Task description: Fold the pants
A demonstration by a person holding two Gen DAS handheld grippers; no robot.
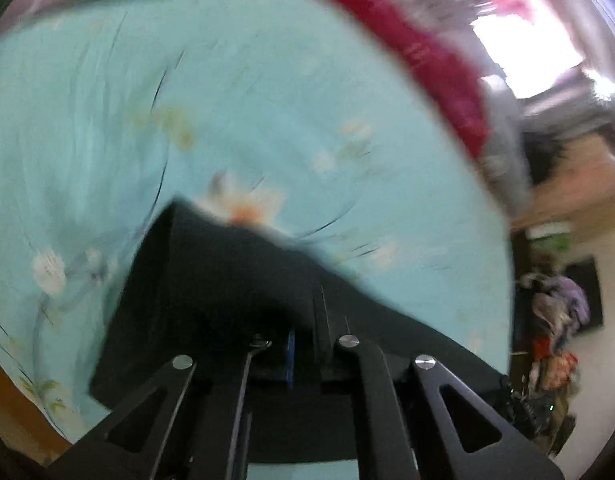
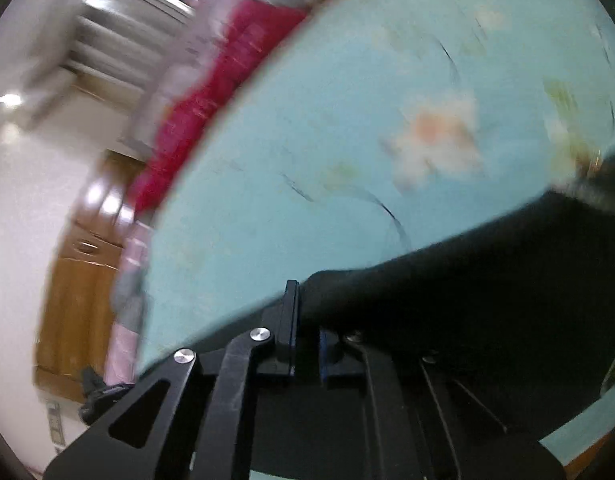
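The black pants [image 1: 211, 280] were pinched in the narrow jaws of the left gripper [image 1: 303, 354], spreading ahead over the turquoise floral bedsheet [image 1: 267, 100]. The right gripper [image 2: 306, 344] likewise clamped the pants [image 2: 487, 280], which stretched off to its right.

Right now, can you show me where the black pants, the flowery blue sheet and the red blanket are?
black pants [image 1: 211, 280], left wrist view, on the flat dark cloth ahead of the fingers.
flowery blue sheet [image 1: 267, 100], left wrist view, on a bare stretch.
red blanket [image 2: 211, 100], right wrist view, on its middle.
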